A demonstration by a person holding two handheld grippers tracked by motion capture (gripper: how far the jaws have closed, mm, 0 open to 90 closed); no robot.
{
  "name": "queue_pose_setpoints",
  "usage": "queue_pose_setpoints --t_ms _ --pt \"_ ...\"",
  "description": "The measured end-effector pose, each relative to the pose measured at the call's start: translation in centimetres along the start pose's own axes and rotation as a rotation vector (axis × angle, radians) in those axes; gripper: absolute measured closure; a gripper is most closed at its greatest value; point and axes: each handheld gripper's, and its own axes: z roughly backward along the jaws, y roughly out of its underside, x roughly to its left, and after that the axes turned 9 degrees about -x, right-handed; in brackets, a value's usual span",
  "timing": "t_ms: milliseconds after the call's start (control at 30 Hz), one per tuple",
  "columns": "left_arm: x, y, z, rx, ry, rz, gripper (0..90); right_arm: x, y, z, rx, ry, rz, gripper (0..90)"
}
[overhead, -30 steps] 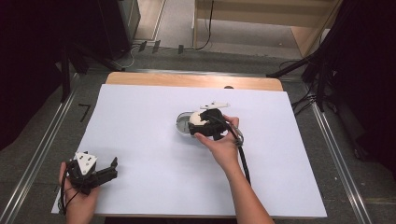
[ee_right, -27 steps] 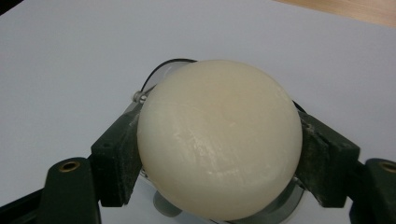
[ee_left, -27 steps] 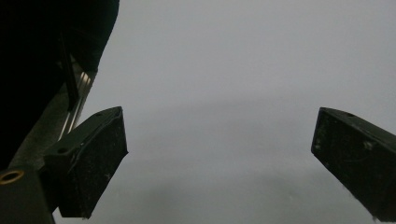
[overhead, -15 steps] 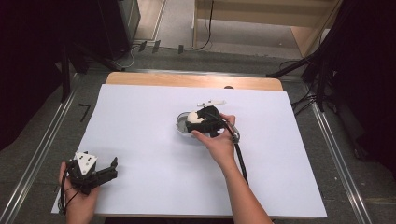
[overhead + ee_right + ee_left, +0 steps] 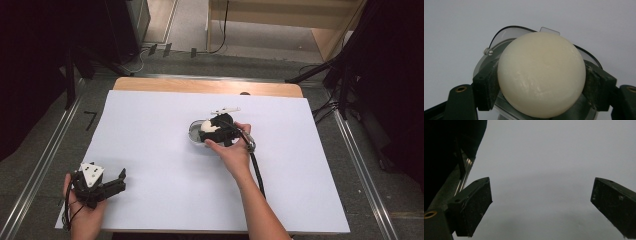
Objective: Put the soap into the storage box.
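Gripping a cream ball (image 5: pixel 541 75), the right tongs (image 5: pixel 216 131) are holding it over a round metal dish (image 5: pixel 499 37) mid-surface (image 5: pixel 150 130); lifting or placing, I cannot tell. Left tongs (image 5: pixel 541 205) are gaping empty near the edge.

High view sits above my side, looking forward and down on the whole tabletop (image 5: pixel 150 150), both my forearms entering at the bottom. Left tool (image 5: pixel 541 202) camera looks along its jaws, close over bare tabletop. Right tool (image 5: pixel 541 82) camera sits very close on the ball (image 5: pixel 541 75), also seen mid-tabletop from above.
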Motion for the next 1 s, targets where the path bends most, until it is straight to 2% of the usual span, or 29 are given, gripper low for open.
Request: queue_pose_setpoints --t_ms 233,600,1000 --pt "-0.01 0.0 -0.01 0.0 0.0 0.0 4.3 -0.18 0.05 -0.25 0.011 0.006 -0.021 25.3" --pt "0.0 -0.01 -0.01 0.002 0.0 0.0 4.3 -0.23 0.25 -0.58 0.023 -0.003 -0.021 25.3" --pt "0.0 -0.01 -0.01 0.003 0.0 -0.001 4.3 -0.23 0.4 -0.77 0.024 0.009 -0.032 25.2"
